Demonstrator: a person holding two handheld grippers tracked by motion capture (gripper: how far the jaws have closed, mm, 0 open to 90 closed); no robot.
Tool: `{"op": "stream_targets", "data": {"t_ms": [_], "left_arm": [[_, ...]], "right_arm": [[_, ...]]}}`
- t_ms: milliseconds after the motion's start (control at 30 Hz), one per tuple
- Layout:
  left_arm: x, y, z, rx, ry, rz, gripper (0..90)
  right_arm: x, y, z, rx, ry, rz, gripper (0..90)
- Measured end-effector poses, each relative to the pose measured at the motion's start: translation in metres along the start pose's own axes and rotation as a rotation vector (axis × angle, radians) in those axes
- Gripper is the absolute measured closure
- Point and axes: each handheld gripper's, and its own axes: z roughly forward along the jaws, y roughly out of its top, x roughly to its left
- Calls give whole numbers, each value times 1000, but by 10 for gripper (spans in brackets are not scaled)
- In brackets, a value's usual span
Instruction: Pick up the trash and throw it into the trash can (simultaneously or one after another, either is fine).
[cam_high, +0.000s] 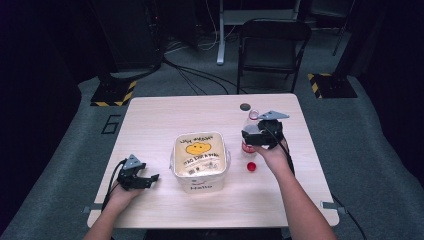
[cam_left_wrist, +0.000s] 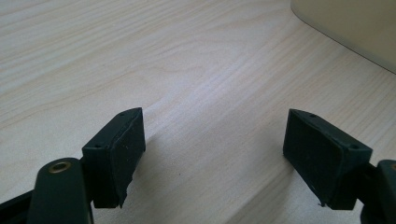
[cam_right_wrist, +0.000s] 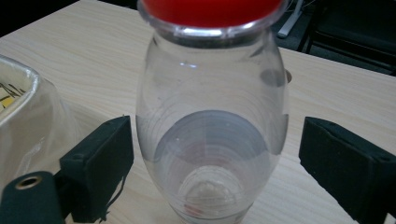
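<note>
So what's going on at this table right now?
A person holds a gripper in each hand. The right gripper straddles a clear bottle standing on the table; its pads aren't touching the bottle yet. A small red cap lies nearby. The left gripper rests open beside a cream tub.

Pale wood-grain surface (cam_high: 165, 115), rectangular, on grey carpet floor (cam_high: 380, 145). Near its middle, a cream square plastic tub (cam_high: 201, 161) with a yellow smiley-face print on the lid and dark lettering. Small dark round grommet (cam_high: 244, 106) set in the far edge of the surface. Beyond the surface, a black folding chair (cam_high: 270, 50). Two black floor plates with yellow-black hazard stripes (cam_high: 114, 93), one left, one right. Black cables (cam_high: 200, 75) trail across the carpet.
</note>
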Motion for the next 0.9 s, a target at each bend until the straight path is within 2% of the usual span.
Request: {"op": "stream_targets", "data": {"t_ms": [267,333,400,900], "left_arm": [[0,0,1,-11,5,-2,210],[0,0,1,-10,4,-2,210],[0,0,1,-10,3,-2,211],[0,0,1,-10,2,-1,212]], "right_arm": [[3,0,5,-2,-2,-15,155],[3,0,6,1,9,-19,225],[3,0,5,-1,5,-29,252],[4,2,-3,-3,12,-43,256]]}}
